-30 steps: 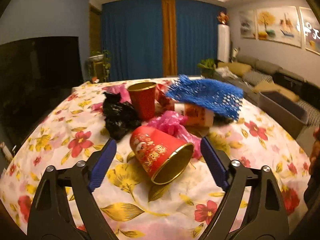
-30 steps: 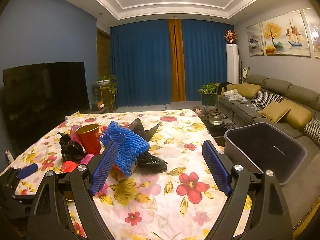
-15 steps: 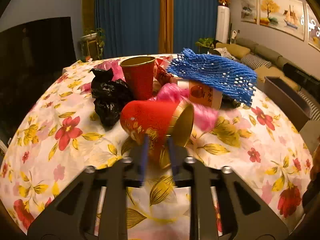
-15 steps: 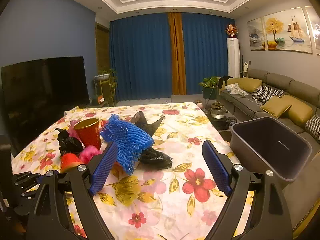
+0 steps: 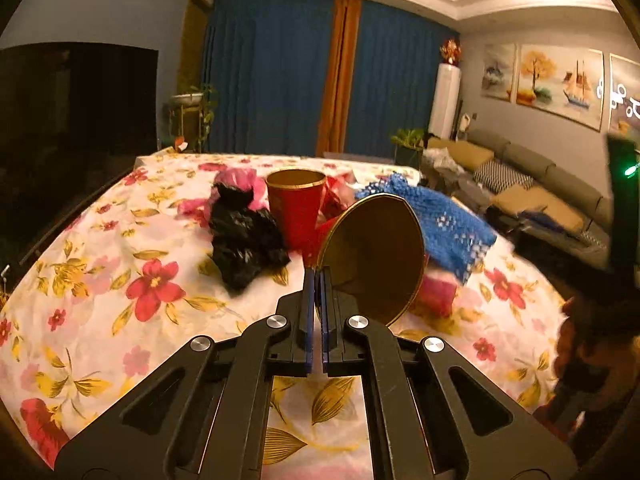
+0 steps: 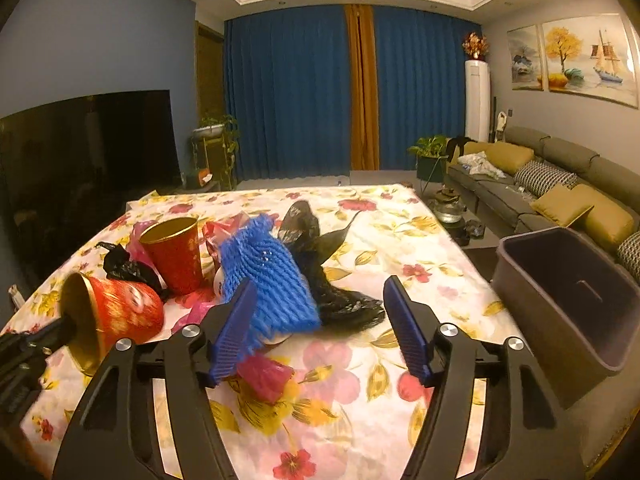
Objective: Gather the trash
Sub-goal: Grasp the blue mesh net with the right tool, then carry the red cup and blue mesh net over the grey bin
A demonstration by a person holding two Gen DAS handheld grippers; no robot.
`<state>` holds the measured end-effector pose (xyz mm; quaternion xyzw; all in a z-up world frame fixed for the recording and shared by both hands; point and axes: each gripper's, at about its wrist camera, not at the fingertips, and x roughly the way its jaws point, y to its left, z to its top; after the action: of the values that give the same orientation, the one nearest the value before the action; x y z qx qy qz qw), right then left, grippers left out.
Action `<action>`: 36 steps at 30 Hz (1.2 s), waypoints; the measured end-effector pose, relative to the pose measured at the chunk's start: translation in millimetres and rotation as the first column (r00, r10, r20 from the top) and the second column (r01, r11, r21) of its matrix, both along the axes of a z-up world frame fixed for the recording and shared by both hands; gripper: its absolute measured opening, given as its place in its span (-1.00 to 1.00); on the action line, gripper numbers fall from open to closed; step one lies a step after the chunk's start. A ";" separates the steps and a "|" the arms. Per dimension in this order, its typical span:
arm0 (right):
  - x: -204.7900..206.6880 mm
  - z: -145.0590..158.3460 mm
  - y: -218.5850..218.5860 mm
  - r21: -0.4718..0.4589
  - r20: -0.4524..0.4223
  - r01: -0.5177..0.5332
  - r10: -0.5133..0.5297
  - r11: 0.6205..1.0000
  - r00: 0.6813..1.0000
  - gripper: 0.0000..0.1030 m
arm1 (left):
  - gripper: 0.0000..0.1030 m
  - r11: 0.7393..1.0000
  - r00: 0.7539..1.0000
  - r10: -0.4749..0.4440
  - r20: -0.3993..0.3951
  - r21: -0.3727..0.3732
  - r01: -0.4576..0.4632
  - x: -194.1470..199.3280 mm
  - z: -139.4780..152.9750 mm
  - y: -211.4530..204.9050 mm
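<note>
A red paper cup (image 5: 376, 256) with a gold rim and gold lining is tipped on its side, its mouth facing the left wrist camera. The left hand-held gripper (image 5: 316, 280) is clamped tight on the cup's rim, lifting it just in front of an upright red cup (image 5: 296, 208) on the flowered desk (image 5: 120, 272). A second ago the tipped cup lay on the desk between wide-spread jaws. The right hand-held gripper (image 6: 320, 312) is closing, its jaws apart around a blue foam net (image 6: 268, 280), right of the upright cup; earlier it stood wider.
</note>
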<state>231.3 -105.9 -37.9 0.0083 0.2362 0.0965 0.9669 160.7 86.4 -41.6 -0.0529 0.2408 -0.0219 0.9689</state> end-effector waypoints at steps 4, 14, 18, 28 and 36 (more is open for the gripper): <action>11.2 -6.5 8.2 -0.002 -0.025 -0.027 0.027 1.000 0.999 0.08 | -0.97 1.000 0.999 0.012 0.031 -0.021 -0.011 -5.7 7.7 2.3; 27.8 -26.0 21.7 0.005 -0.114 -0.115 0.115 0.993 0.987 -0.71 | -0.97 0.999 0.998 0.020 0.054 -0.045 -0.018 -6.2 15.3 2.0; 21.1 -20.2 17.4 0.035 -0.094 -0.120 0.123 0.992 0.988 -0.75 | -0.97 0.999 0.998 0.028 0.061 -0.042 -0.026 -8.8 17.5 -0.9; -35.0 31.4 -7.4 0.081 0.081 -0.126 0.119 0.989 0.990 -0.76 | -0.97 0.999 0.995 0.025 0.096 -0.041 -0.021 -20.1 31.8 -12.0; -67.7 47.9 -39.8 0.092 0.126 -0.090 0.078 0.992 0.989 -0.76 | -0.97 0.999 0.992 -0.006 0.123 -0.037 0.010 -28.2 44.2 -35.8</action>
<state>163.6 -145.7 10.0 0.0397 0.1718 0.1488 0.9730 132.4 50.5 2.6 -0.0687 0.1807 -0.0334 0.9806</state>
